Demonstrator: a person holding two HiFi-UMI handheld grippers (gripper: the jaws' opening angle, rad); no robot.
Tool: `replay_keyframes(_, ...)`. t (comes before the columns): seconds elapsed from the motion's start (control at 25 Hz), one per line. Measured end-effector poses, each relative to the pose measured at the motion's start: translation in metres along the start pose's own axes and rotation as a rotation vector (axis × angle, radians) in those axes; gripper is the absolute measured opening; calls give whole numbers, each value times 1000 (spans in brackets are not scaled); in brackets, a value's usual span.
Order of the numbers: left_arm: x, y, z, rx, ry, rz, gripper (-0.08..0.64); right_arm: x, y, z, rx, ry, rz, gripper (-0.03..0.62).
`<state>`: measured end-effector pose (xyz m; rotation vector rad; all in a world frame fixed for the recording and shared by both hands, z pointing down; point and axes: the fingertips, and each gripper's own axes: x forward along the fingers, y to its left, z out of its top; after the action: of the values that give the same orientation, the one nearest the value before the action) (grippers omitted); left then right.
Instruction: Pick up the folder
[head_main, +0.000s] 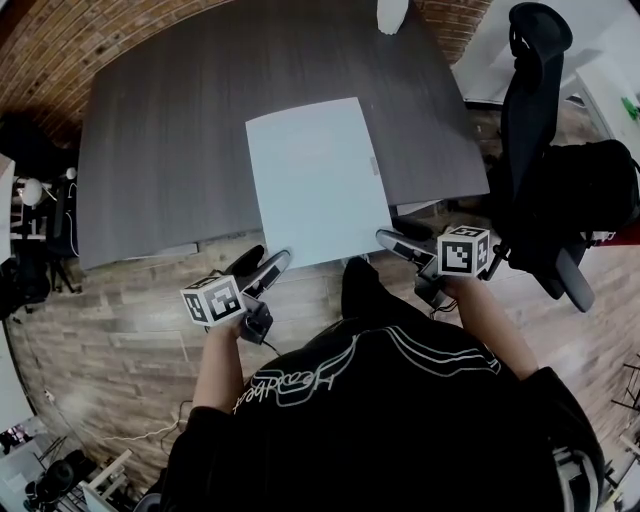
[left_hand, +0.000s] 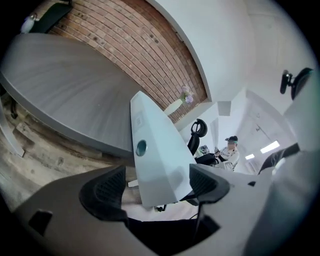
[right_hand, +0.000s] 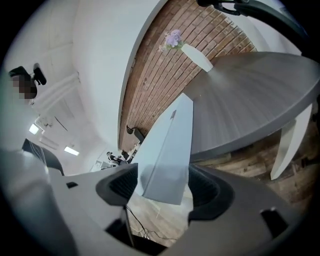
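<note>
Evidently the folder (head_main: 318, 180) lay mid-frame on the table (head_main: 160, 150), its lower edge overhanging. The left gripper (head_main: 265, 266) and right gripper (head_main: 398, 237) stood open around its lower corners. Clamping and lifting remained.

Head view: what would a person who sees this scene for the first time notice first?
A pale blue folder lies on the dark grey table, its near edge sticking out over the table's edge toward the person. The left gripper and the right gripper are at its two near corners, jaws open, one corner between each pair.
</note>
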<state>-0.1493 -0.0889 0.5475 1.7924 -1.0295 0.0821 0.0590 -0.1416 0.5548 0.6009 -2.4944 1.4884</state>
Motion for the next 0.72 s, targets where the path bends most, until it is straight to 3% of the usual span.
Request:
replay_keyframes(0.32, 13, -7, -19, -19, 96, -129, 376, 6, -6, -6, 91, 3, 80, 275)
replay_keyframes(0.72, 21, -6, -23, -3, 128, -175, 376, 11, -3, -12, 129, 33, 149, 275)
